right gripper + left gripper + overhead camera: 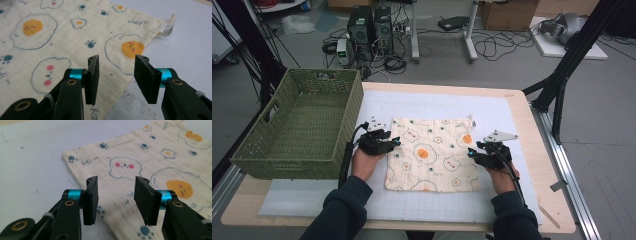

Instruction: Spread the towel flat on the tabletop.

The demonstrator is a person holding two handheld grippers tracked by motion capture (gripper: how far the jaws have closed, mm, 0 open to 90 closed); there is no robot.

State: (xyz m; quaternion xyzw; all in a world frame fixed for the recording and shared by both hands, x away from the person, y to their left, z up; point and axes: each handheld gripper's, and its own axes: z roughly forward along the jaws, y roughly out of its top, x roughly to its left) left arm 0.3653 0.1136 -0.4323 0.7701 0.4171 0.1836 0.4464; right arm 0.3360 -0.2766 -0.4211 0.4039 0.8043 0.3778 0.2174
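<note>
- A cream muslin cloth printed with fried eggs and paw prints point(432, 154) is seen lying flat on the white gridded mat point(512, 125) of the wooden counter point(539, 150), spread open near the middle, with a woven green basket point(302, 125) standing well apart at its left.
- The left gripper point(396, 142) is held over the cloth's left edge; its fingers point(90, 200) stand partly apart with nothing gripped, the cloth lying below the gap.
- The right gripper point(472, 152) is held over the right edge; its fingers point(91, 78) are likewise partly apart and empty, above the hem near the sewn label point(167, 27).
- The step in hand is judged to be a pinch of both side edges, probably for a fold.
- For a clean pinch, one finger of each gripper should be slid under the hem and the other lowered onto it, so that a single layer is caught.
- Both edges are best taken level with each other, so that the cloth is lifted evenly and no skew is set in.
- The mat beneath should not be caught along with the fabric.
</note>
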